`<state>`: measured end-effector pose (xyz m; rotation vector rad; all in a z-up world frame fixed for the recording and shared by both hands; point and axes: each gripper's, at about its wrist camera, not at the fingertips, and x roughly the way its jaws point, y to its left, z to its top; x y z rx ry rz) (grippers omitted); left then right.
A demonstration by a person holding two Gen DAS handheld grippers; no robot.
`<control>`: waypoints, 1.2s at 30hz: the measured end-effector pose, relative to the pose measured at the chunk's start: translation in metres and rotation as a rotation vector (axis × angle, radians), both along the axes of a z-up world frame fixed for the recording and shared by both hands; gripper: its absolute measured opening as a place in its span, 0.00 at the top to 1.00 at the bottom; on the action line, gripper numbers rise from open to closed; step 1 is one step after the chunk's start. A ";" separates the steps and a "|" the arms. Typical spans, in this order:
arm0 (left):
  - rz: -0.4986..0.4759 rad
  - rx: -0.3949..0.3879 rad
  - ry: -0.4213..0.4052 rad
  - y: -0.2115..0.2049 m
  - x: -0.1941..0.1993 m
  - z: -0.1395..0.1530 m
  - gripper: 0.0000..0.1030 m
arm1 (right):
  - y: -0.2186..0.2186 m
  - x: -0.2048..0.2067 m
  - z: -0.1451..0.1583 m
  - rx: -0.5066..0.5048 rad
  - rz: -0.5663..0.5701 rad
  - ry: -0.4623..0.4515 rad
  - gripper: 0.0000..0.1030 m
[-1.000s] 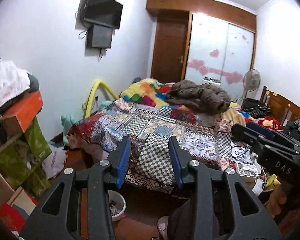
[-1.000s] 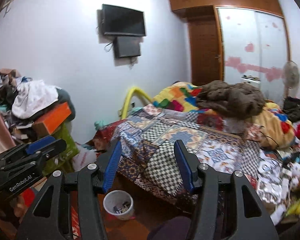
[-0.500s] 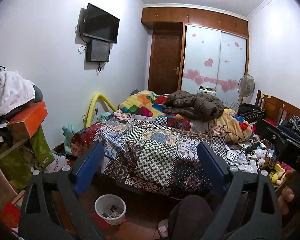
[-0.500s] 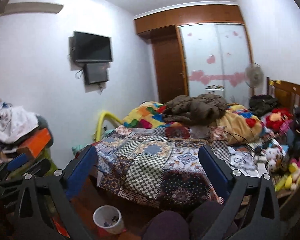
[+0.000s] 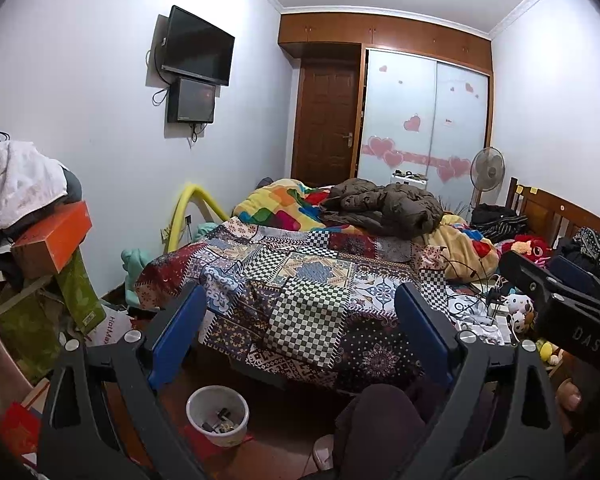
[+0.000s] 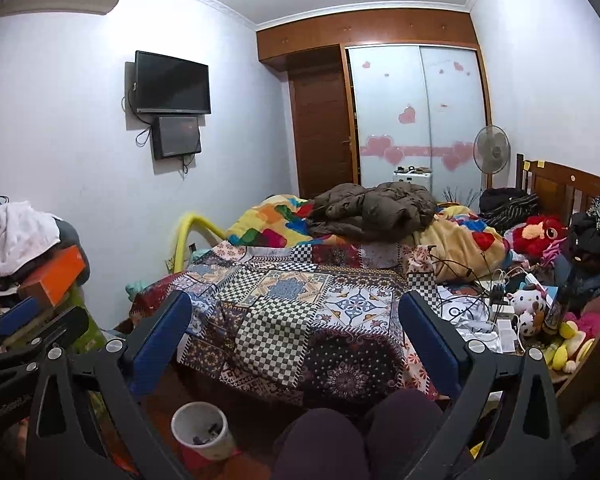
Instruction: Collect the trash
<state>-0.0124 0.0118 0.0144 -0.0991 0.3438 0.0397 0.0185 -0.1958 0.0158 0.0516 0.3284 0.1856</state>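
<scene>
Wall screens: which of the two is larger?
The upper screen, the wide flat television; the lower screen mounted directly beneath it is narrower and boxier.

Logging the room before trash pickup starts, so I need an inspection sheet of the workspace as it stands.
Surface: wooden floor, mostly bare beside the bed.
Job's things: white bin on the floor, some scraps inside.
Clutter: boxes and clothes piled at left; plush toys and small items at the bed's right edge.
Grippers: left gripper open, empty; right gripper open, empty.
Cables: tangle of cords and chargers on the bed.
Surroundings: wall TV, wardrobe, standing fan.
</scene>
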 end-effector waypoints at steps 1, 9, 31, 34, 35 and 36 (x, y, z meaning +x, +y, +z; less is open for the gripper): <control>0.001 0.002 0.001 0.000 -0.001 0.000 0.08 | 0.000 -0.001 0.000 -0.002 0.001 -0.001 0.00; 0.002 0.005 0.006 0.001 -0.003 -0.002 0.08 | 0.000 -0.003 0.001 -0.008 0.010 0.001 0.00; 0.026 0.001 0.007 0.002 -0.008 -0.007 0.03 | 0.010 -0.006 0.000 -0.034 0.033 0.005 0.00; 0.030 0.002 0.005 0.003 -0.008 -0.007 0.02 | 0.011 -0.006 0.000 -0.039 0.038 0.002 0.00; 0.031 0.002 0.005 0.003 -0.008 -0.008 0.02 | 0.011 -0.006 0.001 -0.039 0.039 0.001 0.00; 0.031 0.002 0.004 0.003 -0.009 -0.007 0.02 | 0.012 -0.006 0.001 -0.040 0.038 0.001 0.00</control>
